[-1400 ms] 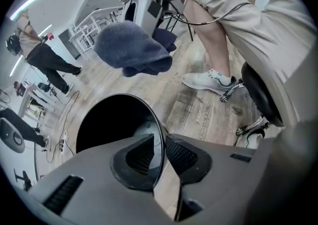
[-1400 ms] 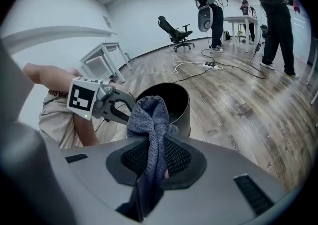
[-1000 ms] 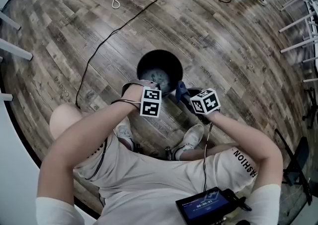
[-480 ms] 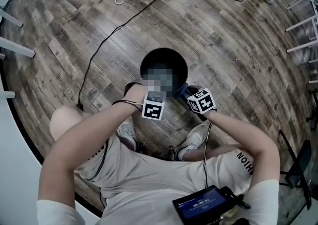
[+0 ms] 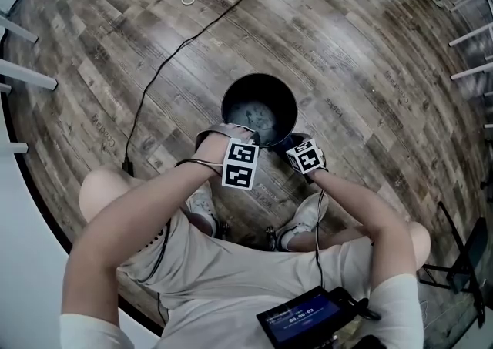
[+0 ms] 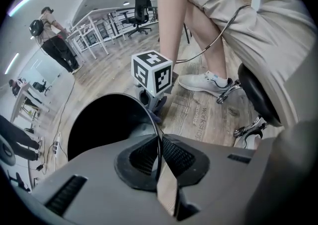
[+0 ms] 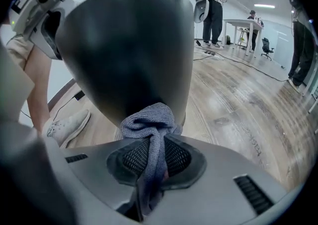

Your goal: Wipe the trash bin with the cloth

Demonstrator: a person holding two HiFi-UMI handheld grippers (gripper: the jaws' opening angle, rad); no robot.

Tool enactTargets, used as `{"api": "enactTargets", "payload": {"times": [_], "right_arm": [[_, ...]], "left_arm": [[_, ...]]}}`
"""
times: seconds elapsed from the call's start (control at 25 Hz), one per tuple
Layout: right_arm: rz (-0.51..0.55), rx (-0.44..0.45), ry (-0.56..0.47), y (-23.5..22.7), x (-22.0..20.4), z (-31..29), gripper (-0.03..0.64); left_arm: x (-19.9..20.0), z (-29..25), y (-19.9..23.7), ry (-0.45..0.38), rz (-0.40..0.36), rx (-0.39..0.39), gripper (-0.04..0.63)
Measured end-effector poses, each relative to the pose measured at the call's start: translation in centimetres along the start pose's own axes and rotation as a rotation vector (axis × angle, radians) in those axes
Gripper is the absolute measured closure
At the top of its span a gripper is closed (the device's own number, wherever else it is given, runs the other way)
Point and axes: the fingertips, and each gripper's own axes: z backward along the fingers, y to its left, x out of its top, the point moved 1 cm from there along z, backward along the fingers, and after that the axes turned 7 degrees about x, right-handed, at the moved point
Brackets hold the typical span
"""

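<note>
Progress looks early to me. The left gripper point(image 6: 158, 157) is clamped on the thin rim of the trash bin point(image 5: 259, 76), steadying it on the wood-plank floor point(image 5: 362, 62). To the right, the right gripper point(image 7: 151, 167) pinches a bunched, nubby blue-grey cloth point(image 7: 149, 119), which appears pressed low against the bin's smooth, dark, tapered outer wall. Most of that wall, and the inside, I'd judge unwiped.

Shoes point(image 5: 306, 215) behind trash bin point(image 5: 259, 75); floor point(image 5: 362, 85) beyond
</note>
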Motion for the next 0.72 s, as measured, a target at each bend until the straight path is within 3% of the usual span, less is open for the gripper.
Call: {"api": "enactTargets", "payload": {"times": [0.16,0.48,0.72], "right_arm": [[-0.011,-0.025,0.019,-0.7,-1.3,-2.1,0.555],[-0.134,-0.098,0.086,-2.3,-4.7,-6.6,0.557],[-0.189,-0.149,0.087,-2.9,-4.6,-4.2,0.556]], "left_arm": [[-0.1,0.1,0.0,-0.009,0.011,-0.002,0.557],[0.0,-0.1,0.1,-0.017,0.016,0.018,0.557],[0.3,0.4,-0.2,-0.054,0.000,0.029,0.552]]}}
